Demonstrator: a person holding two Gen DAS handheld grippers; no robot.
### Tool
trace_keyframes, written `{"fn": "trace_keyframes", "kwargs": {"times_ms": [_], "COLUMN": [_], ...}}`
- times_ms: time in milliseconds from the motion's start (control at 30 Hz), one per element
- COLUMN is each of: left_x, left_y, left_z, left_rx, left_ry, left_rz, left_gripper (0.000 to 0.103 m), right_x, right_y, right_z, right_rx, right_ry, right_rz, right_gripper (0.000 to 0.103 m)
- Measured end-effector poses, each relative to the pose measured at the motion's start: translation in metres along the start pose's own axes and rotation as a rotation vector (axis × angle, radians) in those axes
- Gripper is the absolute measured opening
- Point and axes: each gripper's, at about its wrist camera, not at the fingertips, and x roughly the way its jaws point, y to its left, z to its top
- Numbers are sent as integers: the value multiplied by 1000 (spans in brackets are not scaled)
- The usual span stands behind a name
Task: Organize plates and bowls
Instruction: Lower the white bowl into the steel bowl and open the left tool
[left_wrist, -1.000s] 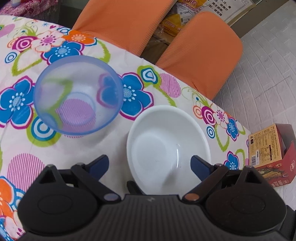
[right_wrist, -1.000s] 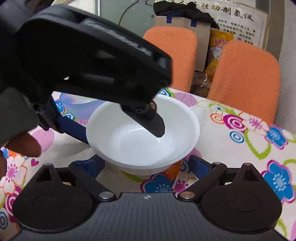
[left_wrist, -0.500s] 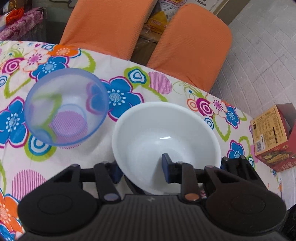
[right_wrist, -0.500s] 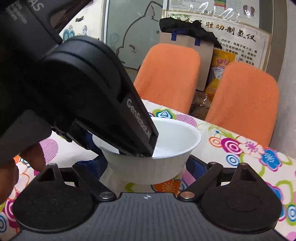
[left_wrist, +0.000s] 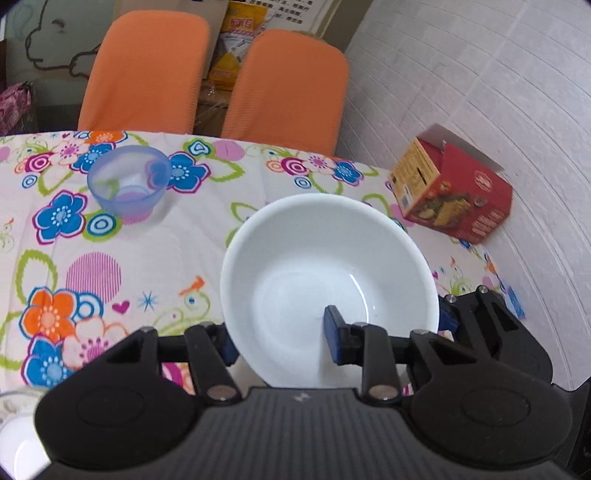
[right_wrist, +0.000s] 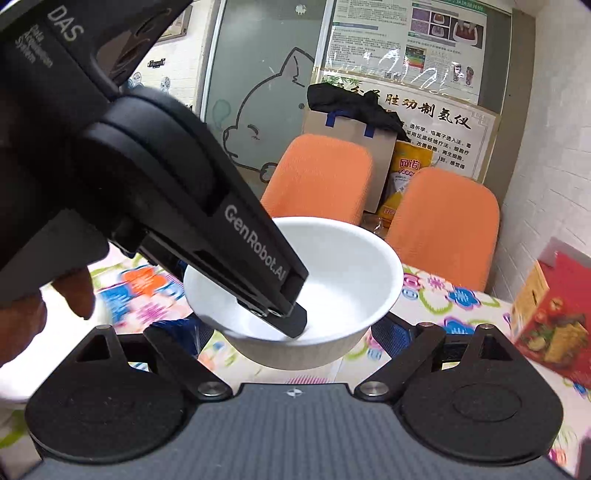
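Your left gripper (left_wrist: 282, 341) is pinching the white bowl's (left_wrist: 325, 258) near rim; your right gripper (right_wrist: 291, 328) is sitting spread wide. Keep it level heading for the blue bowl (left_wrist: 127, 182).

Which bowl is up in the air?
The white bowl, pinched at its rim by the left gripper. The see-through blue bowl sits on the flowered tablecloth.

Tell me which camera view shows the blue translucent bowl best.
The left wrist view: the blue translucent bowl stands upright on the floral tablecloth, whole and unobstructed. The right wrist view shows none of it; the left gripper and white bowl fill that side.
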Motion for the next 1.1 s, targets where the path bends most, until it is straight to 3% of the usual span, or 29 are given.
{"fn": "trace_keyframes", "kwargs": {"times_ms": [200,367,533,600,667,700,833,967,1100], "left_x": [-33,-30,-21,-21,-21,-22,-29,-42,-54], "left_y": [-4,6,19,19,18,18,18,27,33], "left_z": [-75,-108,-111,-111,-111,-111,-107,-98,-92], "left_rx": [63,87,69,74,78,78,77,33,22], "left_ry": [57,94,108,109,111,102,62,47,-10], "left_rz": [-24,15,19,9,-12,-19,-8,-50,-12], "left_gripper": [39,41,43,50,82,87,89,92,95], "right_x": [-53,-50,-44,-47,-50,-55,-64,-80,-95], "right_y": [47,63,69,75,79,81,80,79,74], "right_z": [-39,-57,-62,-63,-65,-67,-66,-70,-69], "right_rx": [72,135,147,107,72,60,23,-9,63], "right_ry": [15,55,72,86,94,96,89,92,100], "right_rz": [-10,10,10,-8,-28,-44,-84,-104,-26], "right_gripper": [80,80,80,80,80,80,80,80,80]}}
